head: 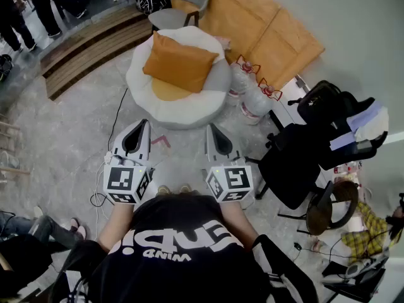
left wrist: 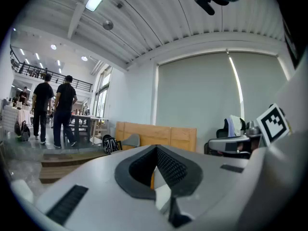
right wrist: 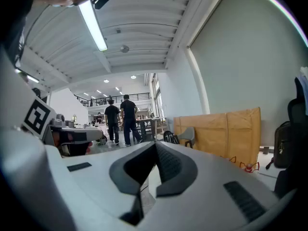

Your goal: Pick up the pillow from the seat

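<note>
An orange pillow leans upright on a round white seat on the floor, ahead of me in the head view. My left gripper and right gripper are held side by side, short of the seat's near rim, pointing toward it and touching nothing. Both have their jaws shut with nothing between them. In the left gripper view the shut left gripper hides most of the scene, and only a thin orange sliver of the pillow shows below the tips. The right gripper likewise blocks the seat.
Behind the seat stand a grey chair and wooden boards. Clear bags with red ties lie at the seat's right. A black office chair with bags is at right. People walk beyond a wooden step. A cable runs along the floor.
</note>
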`<state>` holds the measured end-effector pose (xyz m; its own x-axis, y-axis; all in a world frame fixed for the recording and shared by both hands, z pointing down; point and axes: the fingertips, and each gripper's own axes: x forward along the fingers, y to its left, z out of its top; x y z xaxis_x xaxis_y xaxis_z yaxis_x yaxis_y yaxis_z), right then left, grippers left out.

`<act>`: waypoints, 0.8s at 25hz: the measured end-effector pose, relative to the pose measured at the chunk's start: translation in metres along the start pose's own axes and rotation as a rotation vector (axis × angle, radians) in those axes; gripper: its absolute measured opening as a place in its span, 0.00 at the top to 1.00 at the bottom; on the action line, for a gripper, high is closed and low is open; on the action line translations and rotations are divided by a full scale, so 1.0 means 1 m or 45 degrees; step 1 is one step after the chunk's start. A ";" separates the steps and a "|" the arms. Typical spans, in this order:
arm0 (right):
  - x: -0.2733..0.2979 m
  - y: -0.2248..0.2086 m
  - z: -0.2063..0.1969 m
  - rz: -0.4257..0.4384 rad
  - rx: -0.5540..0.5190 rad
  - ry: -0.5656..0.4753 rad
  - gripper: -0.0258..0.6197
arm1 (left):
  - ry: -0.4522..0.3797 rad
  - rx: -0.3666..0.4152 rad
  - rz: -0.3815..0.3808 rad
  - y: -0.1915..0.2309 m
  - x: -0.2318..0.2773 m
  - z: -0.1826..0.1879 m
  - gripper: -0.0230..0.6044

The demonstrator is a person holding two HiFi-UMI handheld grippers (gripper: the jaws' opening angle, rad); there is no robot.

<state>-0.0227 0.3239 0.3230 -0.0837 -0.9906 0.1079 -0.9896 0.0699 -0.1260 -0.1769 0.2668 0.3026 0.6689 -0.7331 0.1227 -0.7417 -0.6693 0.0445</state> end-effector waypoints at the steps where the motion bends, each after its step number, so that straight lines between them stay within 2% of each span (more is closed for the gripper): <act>1: 0.001 0.001 0.000 0.001 0.000 0.001 0.93 | 0.001 0.000 0.001 0.001 0.000 0.000 0.95; 14: 0.007 -0.003 0.000 0.034 0.022 -0.016 0.93 | 0.010 0.007 0.013 -0.001 0.006 -0.002 0.95; 20: -0.002 -0.024 -0.001 0.036 0.009 -0.028 0.93 | 0.019 -0.002 -0.006 -0.016 0.014 -0.012 0.95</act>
<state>0.0011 0.3246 0.3270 -0.1091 -0.9906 0.0826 -0.9860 0.0973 -0.1357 -0.1564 0.2681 0.3155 0.6718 -0.7279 0.1372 -0.7384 -0.6727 0.0468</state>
